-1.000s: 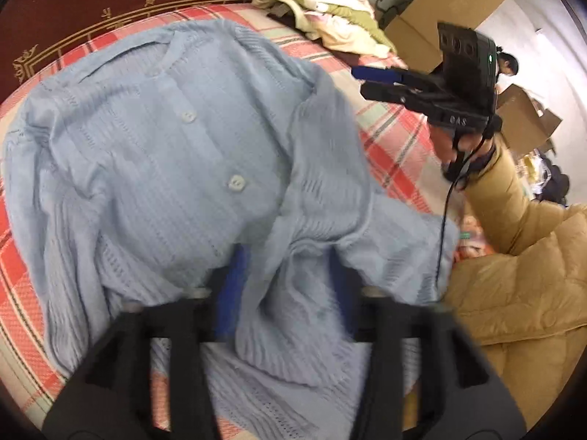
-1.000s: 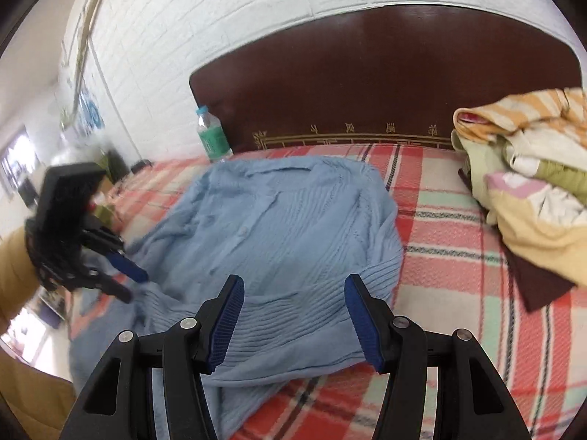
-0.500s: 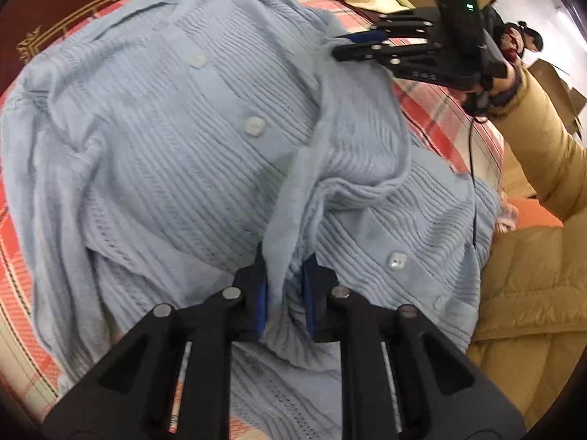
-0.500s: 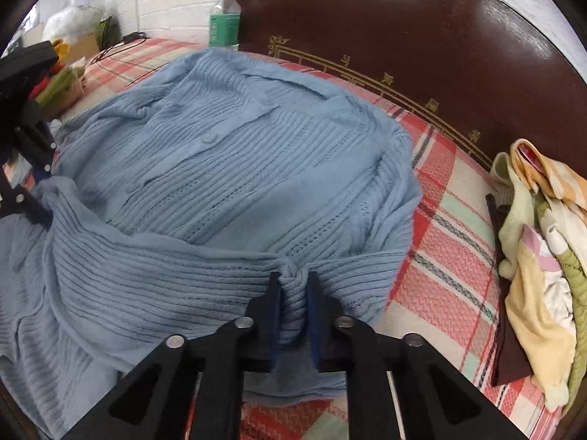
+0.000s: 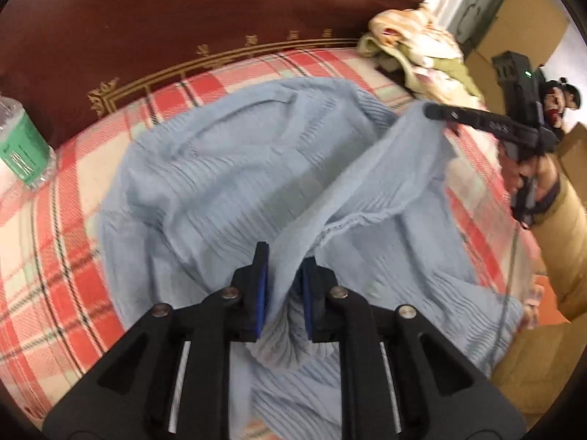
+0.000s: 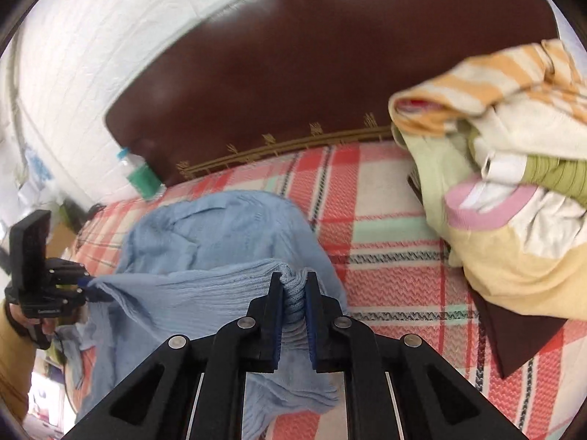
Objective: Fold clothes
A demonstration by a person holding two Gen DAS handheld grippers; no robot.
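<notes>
1. Blue knit cardigan lies spread on the plaid bedspread, its far edge toward the dark headboard and its near hem raised off the bed.
2. Left gripper: the log has its jaws easing open slightly, but the blue pads are tight on a gathered ridge of the near hem, so the grip holds. The cloth runs from these pads as a taut band toward the other tool.
3. Right gripper: closed, pads pinching a bunched fold of the same hem at the corner away from the water bottle. From the left wrist view its fingers show at the end of the taut band, on the headboard side.
4. Step in hand, judged: first fold of the cardigan. Both hem corners are lifted and aimed at the headboard, with the body still flat underneath.
5. Next move, judged: carry the 2 corners together toward the collar, keeping the hem stretched level so it lands square, then release both.
6. Risk, judged: the loose knit may sag between the 2 grips and crease the fold.
7. Pile of other clothes sits beside the headboard, apart from the cardigan.
</notes>
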